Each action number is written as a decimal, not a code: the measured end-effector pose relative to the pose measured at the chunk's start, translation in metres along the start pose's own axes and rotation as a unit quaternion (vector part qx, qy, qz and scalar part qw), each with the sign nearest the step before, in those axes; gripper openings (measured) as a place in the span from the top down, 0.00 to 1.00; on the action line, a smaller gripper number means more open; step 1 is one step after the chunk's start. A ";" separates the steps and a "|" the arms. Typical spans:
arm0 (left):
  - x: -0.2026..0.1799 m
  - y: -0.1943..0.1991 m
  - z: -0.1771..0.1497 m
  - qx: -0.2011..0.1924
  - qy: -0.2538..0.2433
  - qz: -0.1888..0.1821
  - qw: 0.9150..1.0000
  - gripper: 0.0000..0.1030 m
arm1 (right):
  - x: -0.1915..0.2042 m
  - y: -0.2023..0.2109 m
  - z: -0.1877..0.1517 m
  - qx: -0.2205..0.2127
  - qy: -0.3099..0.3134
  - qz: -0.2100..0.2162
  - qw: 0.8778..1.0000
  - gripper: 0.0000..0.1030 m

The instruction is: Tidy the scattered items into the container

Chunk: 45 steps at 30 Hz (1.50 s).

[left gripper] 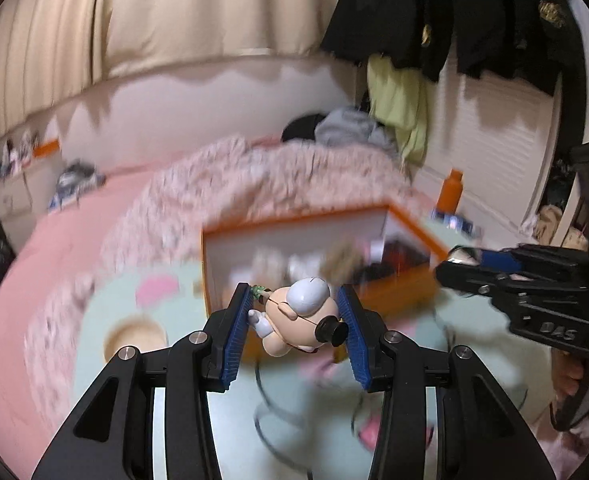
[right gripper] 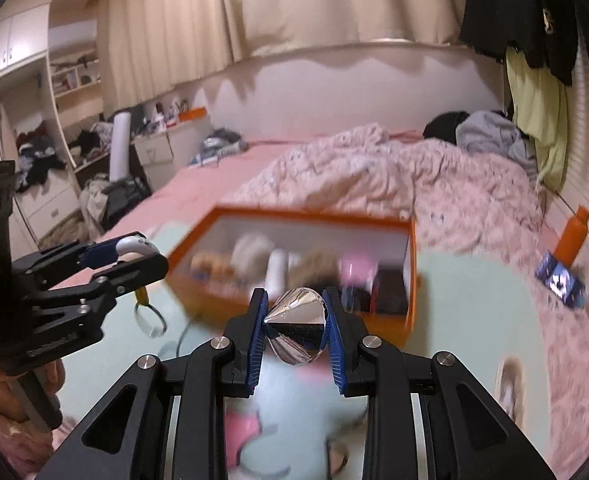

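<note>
On the left, the left gripper (left gripper: 294,326) is clamped on a small figurine (left gripper: 300,318), a pale round-headed toy with a tiny black top hat, held above the mint mat (left gripper: 106,308) just short of the near wall of the box (left gripper: 410,227). To its right, the right gripper (right gripper: 296,322) is clamped on a silver double cone (right gripper: 296,326), likewise held near the box's front edge. The orange-rimmed box lies on the bed (right gripper: 198,188) and already holds several items, too blurred to name.

The step in hand looks like carrying both pieces over the rim for release. Done well, each gripper would clear the near wall, stop above a bare patch of the box floor, and let go low, since the cone could probably roll and the figurine bounce. Going one at a time would keep the two tools from knocking together over so small an opening.

The left wrist view shows the figurine's face and hat; in the right wrist view only its white head peeks from the left gripper, seen side-on, with a ring (right gripper: 150,320) dangling beneath. The right view alone shows the cone, the box's full width, and the shelves (right gripper: 74,76) far left. An orange bottle (right gripper: 572,240) stands far right.
</note>
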State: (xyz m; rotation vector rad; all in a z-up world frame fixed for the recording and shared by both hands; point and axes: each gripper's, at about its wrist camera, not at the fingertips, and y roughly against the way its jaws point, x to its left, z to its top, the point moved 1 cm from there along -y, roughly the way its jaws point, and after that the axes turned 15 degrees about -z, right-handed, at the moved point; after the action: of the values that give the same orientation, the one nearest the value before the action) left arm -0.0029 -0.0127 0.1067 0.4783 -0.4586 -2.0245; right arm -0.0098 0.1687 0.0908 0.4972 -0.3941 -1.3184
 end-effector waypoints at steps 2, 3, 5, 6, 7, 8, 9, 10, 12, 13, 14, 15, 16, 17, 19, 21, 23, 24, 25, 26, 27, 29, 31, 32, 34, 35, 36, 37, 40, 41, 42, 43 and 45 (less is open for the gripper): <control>0.010 -0.015 0.020 0.014 0.003 -0.008 1.000 0.56 | -0.002 -0.015 0.021 0.004 -0.001 0.003 1.000 0.74; 0.016 -0.027 0.028 0.025 0.007 -0.013 1.000 0.56 | -0.002 -0.024 0.029 0.008 -0.006 0.002 1.000 0.74; 0.029 -0.056 0.036 0.055 0.020 -0.022 0.998 0.56 | -0.003 -0.049 0.040 0.025 -0.009 -0.003 1.000 0.74; 0.037 -0.071 0.038 0.071 0.027 -0.022 0.997 0.56 | -0.004 -0.065 0.044 0.035 -0.013 -0.012 0.999 0.74; 0.044 -0.085 0.039 0.085 0.032 -0.016 0.996 0.56 | -0.005 -0.075 0.045 0.042 -0.016 -0.018 0.999 0.74; 0.049 -0.097 0.041 0.094 0.032 -0.007 0.995 0.56 | -0.005 -0.087 0.047 0.052 -0.019 -0.022 0.998 0.74; 0.053 -0.106 0.043 0.098 0.031 0.003 0.995 0.56 | -0.006 -0.097 0.049 0.059 -0.022 -0.024 0.998 0.74; 0.058 -0.115 0.045 0.102 0.032 0.006 0.994 0.56 | -0.007 -0.106 0.051 0.069 -0.026 -0.024 0.997 0.74; 0.066 -0.131 0.045 0.120 0.051 -0.009 0.991 0.56 | -0.008 -0.123 0.053 0.097 -0.033 -0.011 0.995 0.74; 0.071 -0.138 0.043 0.130 0.065 -0.017 0.989 0.56 | -0.008 -0.130 0.054 0.105 -0.037 -0.013 0.994 0.74; 0.075 -0.144 0.042 0.138 0.076 -0.023 0.987 0.56 | -0.008 -0.133 0.054 0.104 -0.038 -0.017 0.994 0.74; 0.076 -0.146 0.041 0.141 0.079 -0.026 0.987 0.56 | -0.008 -0.137 0.056 0.102 -0.038 -0.021 0.994 0.71; 0.076 -0.146 0.041 0.139 0.075 -0.025 0.987 0.55 | -0.009 -0.140 0.058 0.103 -0.036 -0.023 0.994 0.66; 0.076 -0.144 0.041 0.134 0.070 -0.022 0.988 0.52 | -0.011 -0.142 0.059 0.103 -0.039 -0.023 0.994 0.65; 0.076 -0.133 0.042 0.114 0.065 -0.016 0.991 0.40 | -0.015 -0.139 0.060 0.099 -0.052 -0.016 0.994 0.58; 0.078 -0.116 0.043 0.086 0.069 -0.020 0.994 0.33 | -0.018 -0.131 0.061 0.083 -0.060 -0.021 0.995 0.53; 0.080 -0.100 0.045 0.066 0.077 -0.027 0.995 0.33 | -0.021 -0.120 0.060 0.065 -0.062 -0.029 0.996 0.53; 0.079 -0.093 0.045 0.061 0.078 -0.028 0.995 0.33 | -0.022 -0.116 0.060 0.060 -0.062 -0.032 0.996 0.53; 0.078 -0.085 0.045 0.055 0.078 -0.028 0.995 0.33 | -0.023 -0.109 0.058 0.055 -0.062 -0.035 0.996 0.53; 0.076 -0.077 0.044 0.050 0.076 -0.028 0.995 0.33 | -0.024 -0.101 0.056 0.052 -0.064 -0.039 0.996 0.53; 0.073 -0.070 0.041 0.046 0.074 -0.027 0.996 0.33 | -0.024 -0.095 0.053 0.051 -0.065 -0.041 0.996 0.53; 0.063 -0.056 0.031 0.045 0.069 -0.029 0.996 0.29 | -0.021 -0.079 0.042 0.051 -0.060 -0.044 0.996 0.53; 0.052 -0.043 0.016 0.049 0.061 -0.034 0.996 0.25 | -0.014 -0.063 0.027 0.045 -0.046 -0.050 0.997 0.53; 0.046 -0.037 0.007 0.049 0.056 -0.036 0.997 0.25 | -0.009 -0.055 0.018 0.038 -0.040 -0.055 0.997 0.53; 0.034 -0.027 -0.013 0.045 0.043 -0.040 0.997 0.25 | -0.001 -0.039 -0.004 0.027 -0.027 -0.067 0.997 0.53; 0.030 -0.023 -0.022 0.041 0.041 -0.037 0.998 0.25 | 0.000 -0.034 -0.011 0.021 -0.028 -0.071 0.997 0.53; 0.027 -0.019 -0.031 0.038 0.041 -0.029 0.998 0.25 | 0.001 -0.029 -0.019 0.016 -0.030 -0.075 0.997 0.53; 0.024 -0.016 -0.041 0.035 0.042 -0.017 0.998 0.25 | 0.002 -0.026 -0.026 0.016 -0.033 -0.078 0.996 0.52; 0.022 -0.015 -0.063 0.035 0.049 0.012 0.998 0.25 | 0.004 -0.025 -0.044 0.032 -0.025 -0.087 0.995 0.47; 0.022 -0.017 -0.068 0.037 0.053 0.018 0.998 0.25 | 0.005 -0.027 -0.048 0.038 -0.021 -0.094 0.995 0.47; 0.023 -0.019 -0.072 0.039 0.056 0.021 0.997 0.25 | 0.005 -0.030 -0.052 0.045 -0.017 -0.099 0.994 0.46; 0.024 -0.022 -0.075 0.044 0.059 0.022 0.997 0.25 | 0.005 -0.036 -0.057 0.058 -0.014 -0.101 0.993 0.46; 0.029 -0.030 -0.080 0.060 0.070 0.025 0.995 0.25 | 0.005 -0.045 -0.065 0.079 -0.013 -0.103 0.991 0.46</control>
State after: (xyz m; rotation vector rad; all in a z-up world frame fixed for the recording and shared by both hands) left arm 0.0029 -0.0341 0.0189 0.6725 -0.5035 -1.9083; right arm -0.0101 0.1638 0.0121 0.6675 -0.4816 -1.5015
